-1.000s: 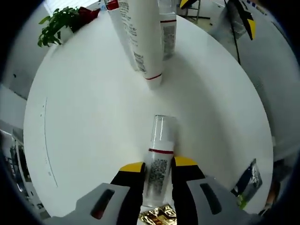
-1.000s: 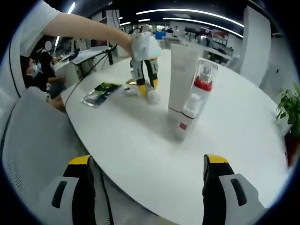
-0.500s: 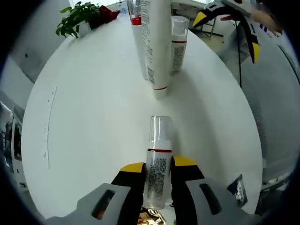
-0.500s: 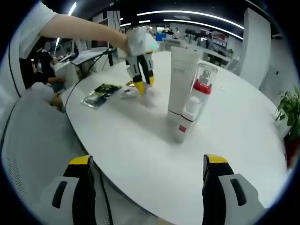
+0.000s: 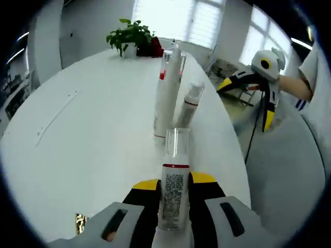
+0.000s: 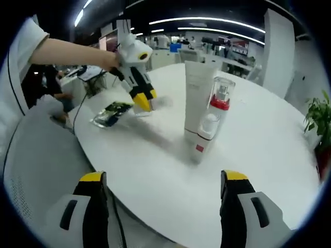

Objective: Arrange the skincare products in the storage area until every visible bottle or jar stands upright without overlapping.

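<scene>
My left gripper (image 5: 174, 187) is shut on a small bottle (image 5: 175, 181) with a clear cap and a red band, held off the white round table (image 5: 93, 129). Beyond it stand a tall white tube (image 5: 164, 101), a pump bottle with a red collar (image 5: 166, 66) behind the tube, and a small white bottle (image 5: 187, 106) to their right. In the right gripper view the same tube (image 6: 195, 98), pump bottle (image 6: 220, 101) and small bottle (image 6: 203, 135) stand close together mid-table. My right gripper (image 6: 163, 188) is open near the table's edge with nothing between its jaws. The left gripper (image 6: 135, 77) hangs above the far left of the table.
A green and black sachet (image 6: 110, 111) lies at the table's left edge, and a gold packet (image 5: 80, 222) lies close below my left gripper. A potted plant (image 5: 132, 36) stands at the far rim. A grey chair (image 6: 36, 170) is beside the table.
My left gripper has lifted the small bottle off the table and tipped it up, so the left view now looks across the table. The right gripper has hardly moved.
</scene>
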`<state>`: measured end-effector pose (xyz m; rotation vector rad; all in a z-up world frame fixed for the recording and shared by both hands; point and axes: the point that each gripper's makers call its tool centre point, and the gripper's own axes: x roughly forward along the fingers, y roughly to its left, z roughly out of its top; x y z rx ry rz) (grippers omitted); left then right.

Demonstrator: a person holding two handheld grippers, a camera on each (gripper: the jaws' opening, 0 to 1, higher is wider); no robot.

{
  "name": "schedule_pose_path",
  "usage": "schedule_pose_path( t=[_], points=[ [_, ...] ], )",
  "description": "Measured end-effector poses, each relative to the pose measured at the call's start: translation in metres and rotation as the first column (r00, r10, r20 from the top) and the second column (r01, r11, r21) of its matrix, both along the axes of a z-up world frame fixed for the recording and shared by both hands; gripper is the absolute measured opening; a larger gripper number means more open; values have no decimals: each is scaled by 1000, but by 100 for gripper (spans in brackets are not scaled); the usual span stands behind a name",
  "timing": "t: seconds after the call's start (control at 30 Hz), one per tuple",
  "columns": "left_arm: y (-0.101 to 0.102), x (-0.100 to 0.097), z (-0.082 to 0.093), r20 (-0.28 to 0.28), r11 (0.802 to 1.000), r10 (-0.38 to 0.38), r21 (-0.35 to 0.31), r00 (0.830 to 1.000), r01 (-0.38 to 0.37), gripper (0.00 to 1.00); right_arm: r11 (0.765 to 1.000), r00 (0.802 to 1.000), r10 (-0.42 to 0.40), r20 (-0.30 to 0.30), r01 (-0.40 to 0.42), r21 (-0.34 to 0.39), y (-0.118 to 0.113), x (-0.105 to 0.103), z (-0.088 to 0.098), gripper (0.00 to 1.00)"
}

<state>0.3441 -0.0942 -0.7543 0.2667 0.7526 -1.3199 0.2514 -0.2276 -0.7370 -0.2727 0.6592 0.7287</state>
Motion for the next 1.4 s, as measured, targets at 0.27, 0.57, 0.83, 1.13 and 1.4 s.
schedule_pose_path(
  t=[0.27, 0.57, 0.83, 1.13, 1.4],
  points=[
    [-3, -15, 25, -100, 973, 102, -196, 990, -120, 24, 1000, 1000, 3, 23, -4, 27, 3, 2, 5, 87],
    [-11, -47, 76, -144, 901, 128, -396, 981, -176, 24, 955, 996, 30, 88, -55, 293, 26, 1, 52, 77],
    [-16, -78, 124, -164, 816, 102, -550, 981, -177, 24, 807, 991, 83, 109, -131, 575, 60, -9, 120, 68],
    [-32, -117, 156, -129, 771, 47, -626, 991, -118, 24, 697, 973, 183, 137, -227, 680, 91, -18, 164, 53],
    [-38, -136, 164, -117, 757, 32, -646, 993, -101, 24, 653, 952, 272, 136, -287, 701, 109, -29, 174, 35]
  ],
)
